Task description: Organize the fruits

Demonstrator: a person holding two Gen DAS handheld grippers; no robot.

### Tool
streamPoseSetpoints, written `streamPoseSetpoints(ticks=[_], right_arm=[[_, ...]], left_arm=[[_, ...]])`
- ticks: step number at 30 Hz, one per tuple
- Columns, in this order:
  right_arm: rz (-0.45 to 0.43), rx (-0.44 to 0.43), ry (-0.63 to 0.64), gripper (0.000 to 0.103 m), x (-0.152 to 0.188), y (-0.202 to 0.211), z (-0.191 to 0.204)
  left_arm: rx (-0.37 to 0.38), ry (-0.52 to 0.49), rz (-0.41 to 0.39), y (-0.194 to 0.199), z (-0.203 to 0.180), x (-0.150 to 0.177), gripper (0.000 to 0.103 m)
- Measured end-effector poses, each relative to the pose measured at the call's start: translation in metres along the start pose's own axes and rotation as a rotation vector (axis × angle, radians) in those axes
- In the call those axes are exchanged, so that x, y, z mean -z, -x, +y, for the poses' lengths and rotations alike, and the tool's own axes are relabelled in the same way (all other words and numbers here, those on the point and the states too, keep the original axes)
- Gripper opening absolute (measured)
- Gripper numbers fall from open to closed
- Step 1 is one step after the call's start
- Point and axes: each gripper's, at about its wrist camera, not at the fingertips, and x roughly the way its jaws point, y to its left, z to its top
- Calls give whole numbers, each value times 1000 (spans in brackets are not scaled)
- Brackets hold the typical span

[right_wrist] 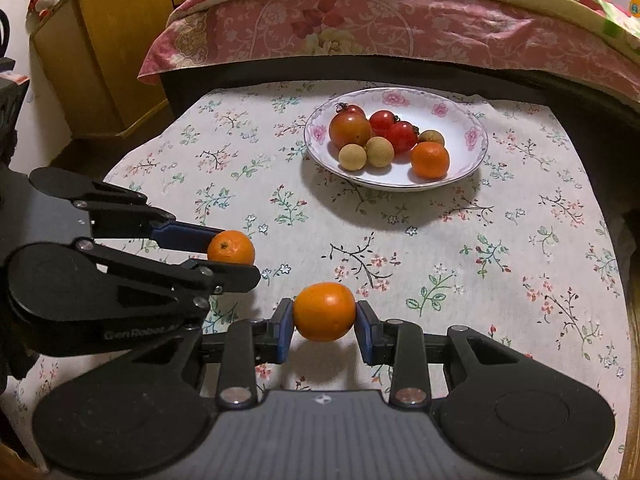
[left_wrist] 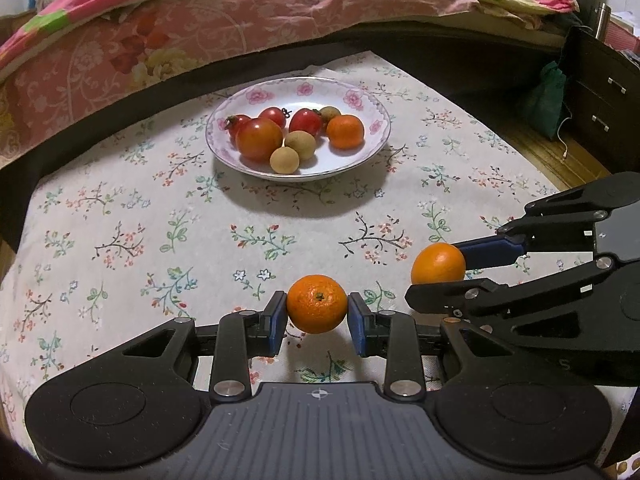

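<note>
My left gripper [left_wrist: 317, 311] is shut on a small orange [left_wrist: 317, 304] and holds it just above the floral tablecloth, at the near side. My right gripper [right_wrist: 324, 316] is shut on a second orange [right_wrist: 324, 311], held beside the left one; it shows at the right of the left wrist view [left_wrist: 438, 263]. The left gripper's orange also shows at the left of the right wrist view [right_wrist: 232, 247]. A white flowered plate [left_wrist: 360, 92] stands further back at the middle. It holds red tomatoes [left_wrist: 259, 139], brown longans [left_wrist: 285, 161] and another orange [left_wrist: 345, 131].
The table is covered by a floral tablecloth [left_wrist: 120, 208]. A bed with a pink floral sheet [left_wrist: 180, 32] runs along the far edge. A dark drawer cabinet [left_wrist: 604, 96] stands at the far right, and a wooden cabinet [right_wrist: 104, 52] stands beyond the table's left side.
</note>
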Motion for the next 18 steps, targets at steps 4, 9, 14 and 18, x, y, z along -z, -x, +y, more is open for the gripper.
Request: streamPoseSetpoints(ticks=[4, 9, 14, 18], right_arm=[[-5, 2, 1, 33, -2, 1, 0], [-11, 3, -3, 33, -3, 3, 0], [-12, 6, -8, 33, -6, 2, -2], [-20, 9, -10, 33, -9, 2, -3]], left_arm=[[-1, 3, -5, 0, 1, -1, 40], [-3, 5, -11, 0, 1, -2, 40], [-7, 7, -16, -1, 2, -4, 40], [-11, 3, -26, -1, 3, -8, 40]])
